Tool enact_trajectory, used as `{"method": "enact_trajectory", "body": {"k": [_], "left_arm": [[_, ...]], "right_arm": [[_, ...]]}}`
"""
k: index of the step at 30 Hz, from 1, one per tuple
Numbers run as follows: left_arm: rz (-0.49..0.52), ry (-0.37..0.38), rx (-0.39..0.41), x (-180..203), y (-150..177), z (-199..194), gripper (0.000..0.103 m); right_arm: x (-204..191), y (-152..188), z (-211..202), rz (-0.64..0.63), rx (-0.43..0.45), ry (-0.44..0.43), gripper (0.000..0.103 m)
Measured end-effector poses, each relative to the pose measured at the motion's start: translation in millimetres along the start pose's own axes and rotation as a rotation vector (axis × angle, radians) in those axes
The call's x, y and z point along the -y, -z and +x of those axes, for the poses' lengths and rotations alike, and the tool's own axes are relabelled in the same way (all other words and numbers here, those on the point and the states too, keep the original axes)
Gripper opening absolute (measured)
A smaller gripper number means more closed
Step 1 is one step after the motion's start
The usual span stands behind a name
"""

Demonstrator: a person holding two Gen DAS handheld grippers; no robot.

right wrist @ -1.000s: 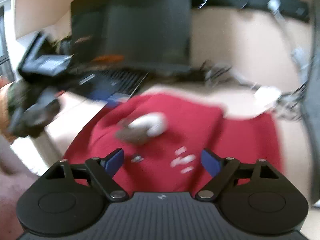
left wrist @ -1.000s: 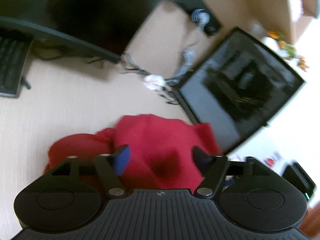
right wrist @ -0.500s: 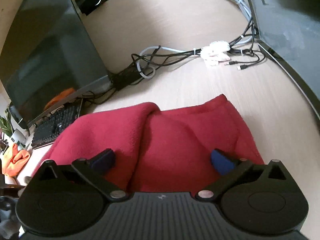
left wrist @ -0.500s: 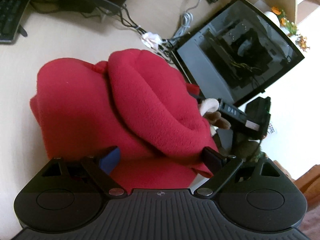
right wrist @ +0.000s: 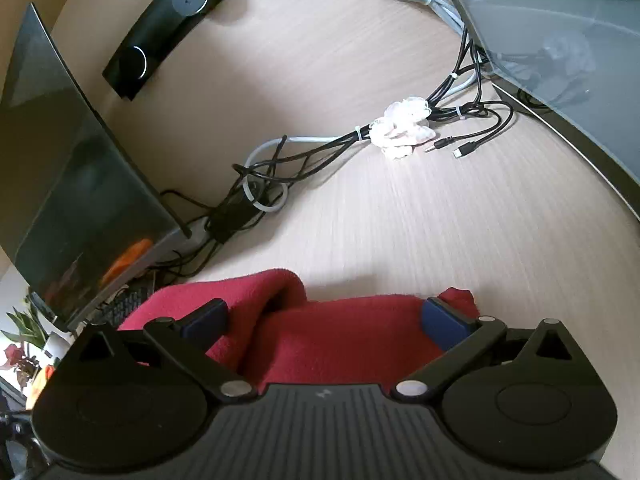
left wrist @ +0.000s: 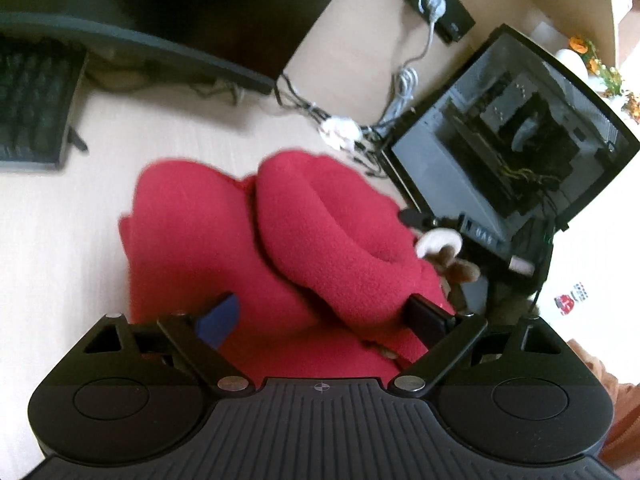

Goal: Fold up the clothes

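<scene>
A bunched red fleece garment [left wrist: 224, 248] lies on the pale wood-grain desk top [left wrist: 52, 240], folded into thick rolls with one rounded fold lying over another. In the left wrist view the left gripper [left wrist: 324, 316] sits at the near edge of the garment with its jaws spread wide; they have just been opening, the fleece lies between the two fingers, and neither pad presses on it. At the right edge of the garment a small white and brown plush decoration [left wrist: 444, 252] pokes out, and just beyond it the right gripper [left wrist: 416, 218] shows as a dark bar reaching in from the right. Far left on the desk is a black keyboard [left wrist: 32, 108], with a dark monitor [left wrist: 168, 12] behind it, a bundle of black and grey cables [left wrist: 344, 132] in the middle, and a black glass-sided computer case [left wrist: 516, 136] to the right. In the right wrist view the right gripper [right wrist: 326, 320] also stands wide apart, its jaws having just been opening, with the red fleece [right wrist: 344, 340] lying loose between the blue-padded fingers [right wrist: 444, 320] and not squeezed. Farther off lie the tied cables with a white cloth flower tie [right wrist: 404, 128], a black power strip [right wrist: 160, 36] at the far left, and the monitor [right wrist: 76, 192] along the left.
</scene>
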State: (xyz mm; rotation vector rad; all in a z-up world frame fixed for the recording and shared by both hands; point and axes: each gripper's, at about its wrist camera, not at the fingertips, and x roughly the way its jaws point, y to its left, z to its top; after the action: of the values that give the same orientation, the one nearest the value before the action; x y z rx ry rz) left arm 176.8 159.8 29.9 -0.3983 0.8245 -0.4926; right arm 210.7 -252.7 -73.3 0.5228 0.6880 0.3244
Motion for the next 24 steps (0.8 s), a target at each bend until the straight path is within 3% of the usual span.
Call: {"method": "enact_trajectory", "body": {"k": [5, 9, 13, 16, 18, 20, 22, 23, 24], "left_arm": [[0.117, -0.143, 0.039, 20.8, -15.1, -8.9, 0.096], [0.114, -0.163, 0.061, 18.8, -21.7, -11.1, 0.097], [0.118, -0.171, 0.053, 15.8, -24.1, -7.5, 0.097], [0.109, -0.158, 0.052, 13.6, -24.8, -7.6, 0.097], [0.069, -0.129, 0.058, 7.9, -25.2, -9.3, 0.097], [-0.014, -0.074, 0.069, -3.9, -25.7, -13.4, 0.095], [-0.105, -0.009, 0.069, -16.6, -24.9, -15.5, 0.081], [-0.142, 0.018, 0.066, -21.9, -24.0, -15.5, 0.074], [-0.160, 0.032, 0.061, -24.9, -22.8, -14.4, 0.074]], "right_arm": [[-15.4, 6.8, -20.6, -0.111, 0.020, 0.041, 0.103], [-4.8, 21.6, -14.1, -0.093, -0.050, 0.068, 0.103], [-16.2, 24.6, -15.4, -0.151, -0.035, 0.117, 0.103], [-38.5, 21.7, -34.7, -0.233, 0.018, 0.147, 0.102], [-54.9, 22.7, -54.3, -0.285, 0.029, 0.104, 0.098], [-66.6, 27.5, -69.8, -0.295, 0.000, 0.029, 0.083], [-71.2, 37.5, -79.3, -0.254, -0.063, -0.049, 0.067], [-72.4, 44.2, -82.6, -0.229, -0.096, -0.079, 0.064], [-73.1, 51.5, -85.8, -0.204, -0.117, -0.101, 0.064]]}}
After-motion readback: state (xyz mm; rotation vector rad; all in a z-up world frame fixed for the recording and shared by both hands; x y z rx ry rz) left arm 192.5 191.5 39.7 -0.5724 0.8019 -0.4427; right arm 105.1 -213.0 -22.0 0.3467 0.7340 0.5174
